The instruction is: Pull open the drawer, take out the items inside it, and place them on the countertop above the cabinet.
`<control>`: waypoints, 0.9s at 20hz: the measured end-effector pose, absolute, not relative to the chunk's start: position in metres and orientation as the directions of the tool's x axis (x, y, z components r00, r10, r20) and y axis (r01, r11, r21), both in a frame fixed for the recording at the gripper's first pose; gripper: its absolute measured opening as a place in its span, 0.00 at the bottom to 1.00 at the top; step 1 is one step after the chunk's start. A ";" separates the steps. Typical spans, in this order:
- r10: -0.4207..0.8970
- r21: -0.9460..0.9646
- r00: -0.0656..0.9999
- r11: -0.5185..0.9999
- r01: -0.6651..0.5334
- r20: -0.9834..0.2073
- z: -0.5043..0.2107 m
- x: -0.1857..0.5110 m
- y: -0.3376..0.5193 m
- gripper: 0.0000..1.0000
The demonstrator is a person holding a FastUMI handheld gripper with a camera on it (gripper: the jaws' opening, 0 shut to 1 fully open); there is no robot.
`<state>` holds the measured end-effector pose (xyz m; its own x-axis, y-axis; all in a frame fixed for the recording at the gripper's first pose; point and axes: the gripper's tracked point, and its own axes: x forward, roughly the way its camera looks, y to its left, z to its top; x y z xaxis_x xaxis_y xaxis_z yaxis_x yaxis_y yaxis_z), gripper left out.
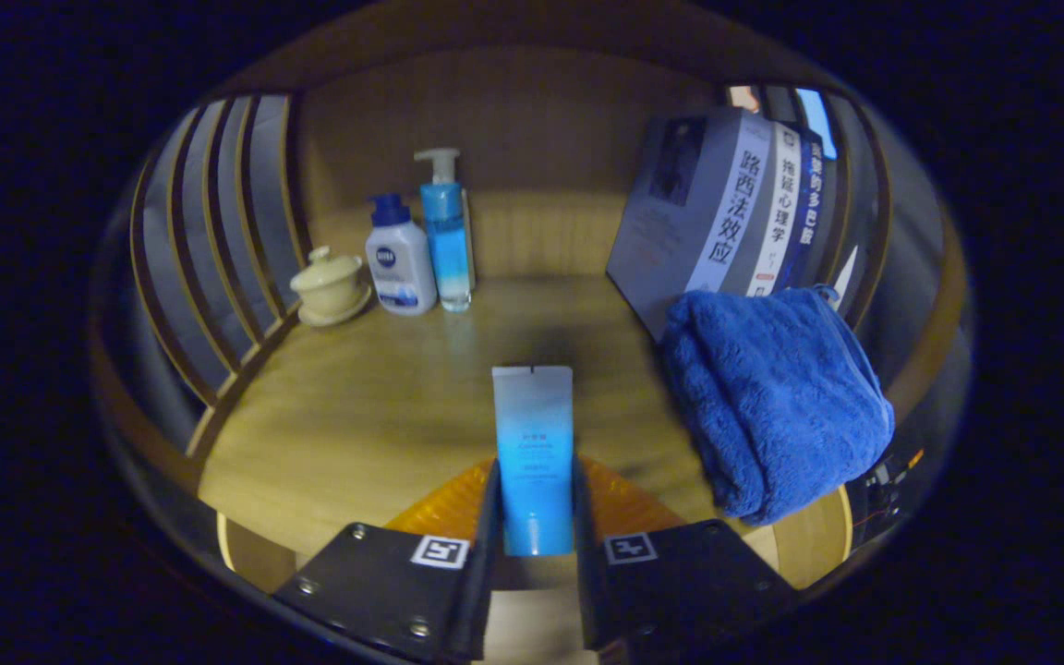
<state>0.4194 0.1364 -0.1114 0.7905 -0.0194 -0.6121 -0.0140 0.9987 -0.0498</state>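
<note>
A light blue squeeze tube (533, 453) stands upright between my fingers, its flat crimped end up. My gripper (535, 517) is shut on its lower part, both fingers pressing its sides. The tube hangs just above the wooden countertop (375, 406), near its front edge. A folded blue towel (772, 397) lies on the countertop just to the right of the tube. An orange ribbed thing (444, 506) shows behind the fingers, low down.
At the back left stand a cream lidded cup on a saucer (329, 286), a white pump bottle (398, 259) and a blue pump bottle (447, 231). Books (726, 212) lean at the back right. Slatted wooden side rails (218, 231) and a back wall enclose the surface.
</note>
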 end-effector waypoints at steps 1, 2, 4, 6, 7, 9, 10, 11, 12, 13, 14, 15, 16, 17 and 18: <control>-0.011 -0.052 0.799 0.998 -0.025 -0.601 -0.108 0.421 0.139 0.44; 0.000 -0.043 0.808 0.999 -0.032 -0.589 -0.106 0.417 0.142 0.46; 0.015 -0.033 0.823 0.999 -0.041 -0.568 -0.095 0.414 0.145 0.54; 0.026 -0.030 0.850 0.998 -0.049 -0.526 -0.080 0.410 0.146 0.58; 0.031 -0.026 0.865 0.998 -0.051 -0.501 -0.071 0.407 0.147 0.58; 0.031 -0.024 0.894 0.999 -0.046 -0.448 -0.048 0.397 0.147 0.60; 0.026 -0.023 0.908 0.999 -0.040 -0.419 -0.036 0.391 0.147 0.60; 0.020 -0.024 0.919 0.999 -0.032 -0.393 -0.026 0.384 0.146 0.60; 0.012 -0.027 0.929 0.999 -0.024 -0.371 -0.015 0.375 0.145 0.60; 0.004 -0.030 0.937 0.999 -0.016 -0.348 -0.005 0.366 0.143 0.60; -0.005 -0.039 0.944 0.999 -0.008 -0.331 0.003 0.357 0.142 0.59; -0.014 -0.049 0.949 0.999 -0.001 -0.315 0.012 0.348 0.140 0.60; -0.018 -0.055 0.955 0.998 0.001 -0.296 0.018 0.338 0.140 0.59; -0.019 -0.058 0.960 0.998 0.003 -0.278 0.026 0.328 0.141 0.59; -0.021 -0.057 0.967 0.998 0.007 -0.255 0.033 0.318 0.142 0.60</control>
<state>0.3183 0.1415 0.0327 0.9668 -0.0214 -0.2547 0.0070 0.9983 -0.0573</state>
